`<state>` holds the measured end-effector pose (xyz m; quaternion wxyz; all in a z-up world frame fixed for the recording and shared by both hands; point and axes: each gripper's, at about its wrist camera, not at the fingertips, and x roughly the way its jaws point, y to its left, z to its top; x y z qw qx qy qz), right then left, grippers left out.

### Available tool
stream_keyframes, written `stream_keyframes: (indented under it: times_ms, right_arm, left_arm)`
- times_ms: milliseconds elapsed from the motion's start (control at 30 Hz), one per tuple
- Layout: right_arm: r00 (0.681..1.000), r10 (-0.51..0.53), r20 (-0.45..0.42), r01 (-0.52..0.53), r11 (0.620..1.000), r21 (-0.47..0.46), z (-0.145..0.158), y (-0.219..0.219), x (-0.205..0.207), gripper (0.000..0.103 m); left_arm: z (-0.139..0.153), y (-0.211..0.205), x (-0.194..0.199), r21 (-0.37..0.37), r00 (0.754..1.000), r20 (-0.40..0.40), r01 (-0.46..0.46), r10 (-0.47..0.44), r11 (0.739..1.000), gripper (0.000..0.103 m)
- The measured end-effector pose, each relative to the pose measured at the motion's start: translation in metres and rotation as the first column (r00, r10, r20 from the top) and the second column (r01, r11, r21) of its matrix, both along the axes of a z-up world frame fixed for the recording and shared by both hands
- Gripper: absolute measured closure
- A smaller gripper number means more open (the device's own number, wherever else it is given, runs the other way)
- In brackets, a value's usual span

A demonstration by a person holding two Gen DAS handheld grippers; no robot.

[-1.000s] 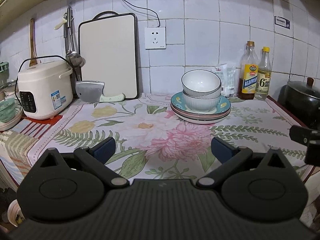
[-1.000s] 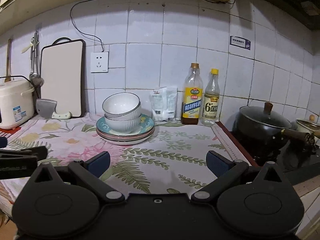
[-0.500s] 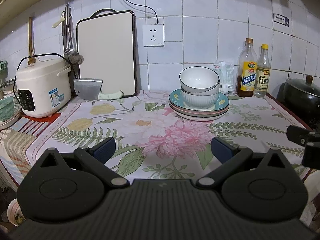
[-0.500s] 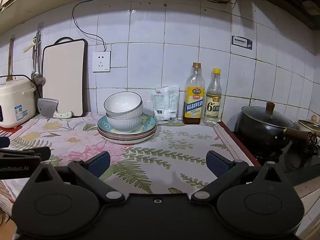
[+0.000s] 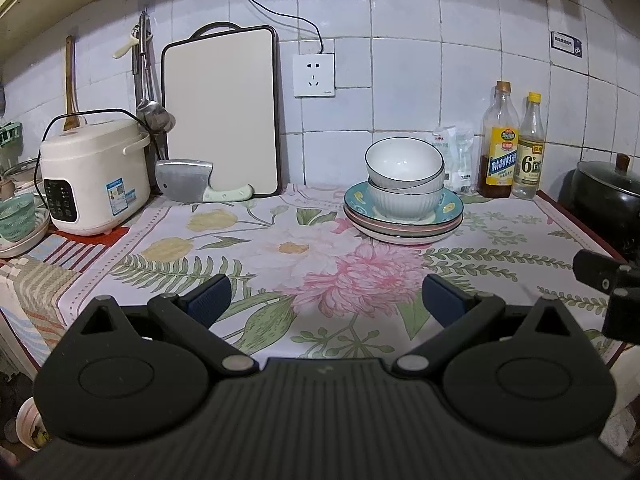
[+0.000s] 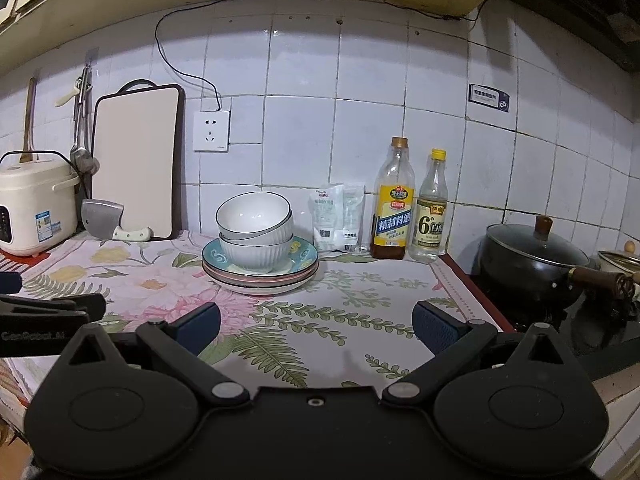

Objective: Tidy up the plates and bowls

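Two white bowls [image 5: 405, 178] [image 6: 255, 230] sit nested, the upper one tilted, on a stack of plates [image 5: 404, 226] [image 6: 260, 276] whose top plate is teal. The stack rests on the flowered cloth near the tiled wall. My left gripper [image 5: 325, 298] is open and empty, well in front of the stack and slightly left of it. My right gripper [image 6: 316, 326] is also open and empty, in front and to the right of the stack. Each gripper shows at the edge of the other's view.
A rice cooker [image 5: 94, 174], a cleaver [image 5: 192, 186] and a cutting board [image 5: 220, 112] line the back left. Two bottles [image 6: 412, 204] and a plastic bag [image 6: 336, 220] stand right of the stack. A black pot [image 6: 536, 264] sits on the stove at the right.
Both cameras have drawn back and risen slightly, so the stack sits a little lower in view. Nothing on the counter has moved and both grippers stay open.
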<state>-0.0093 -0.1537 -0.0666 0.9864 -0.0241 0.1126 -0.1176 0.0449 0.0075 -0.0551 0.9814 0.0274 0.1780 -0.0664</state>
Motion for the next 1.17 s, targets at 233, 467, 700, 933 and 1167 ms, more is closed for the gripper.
stream_keyframes:
  times_ms: [233,467,700,933,1167]
  right_arm:
    - [1.000,-0.007,-0.008,0.007,1.000,0.003,-0.0010,-0.0027,0.0006,0.000]
    - [1.000,-0.010,-0.020,0.010,1.000,0.005,-0.0020,-0.0036,0.0023,0.000]
    - [0.999,-0.015,-0.030,0.015,1.000,0.008,-0.0039,-0.0056,0.0038,0.000]
    - [0.999,-0.018,-0.042,0.019,1.000,0.011,-0.0056,-0.0067,0.0052,0.000]
    - [0.999,-0.018,-0.045,0.019,1.000,0.011,-0.0062,-0.0070,0.0055,0.000]
  left_arm:
    - [-0.0001,-0.0006,-0.0017,0.002,1.000,0.004,-0.002,0.002,1.000,0.000]
    - [-0.0002,-0.0026,-0.0050,0.024,1.000,0.019,-0.007,0.007,1.000,0.000]
    - [-0.0011,-0.0039,-0.0052,0.023,1.000,0.012,-0.005,0.004,1.000,0.000]
    - [-0.0016,-0.0034,-0.0033,0.022,1.000,0.005,0.003,-0.004,1.000,0.000]
    - [-0.0013,-0.0036,-0.0035,0.034,1.000,0.019,0.002,-0.003,0.999,0.000]
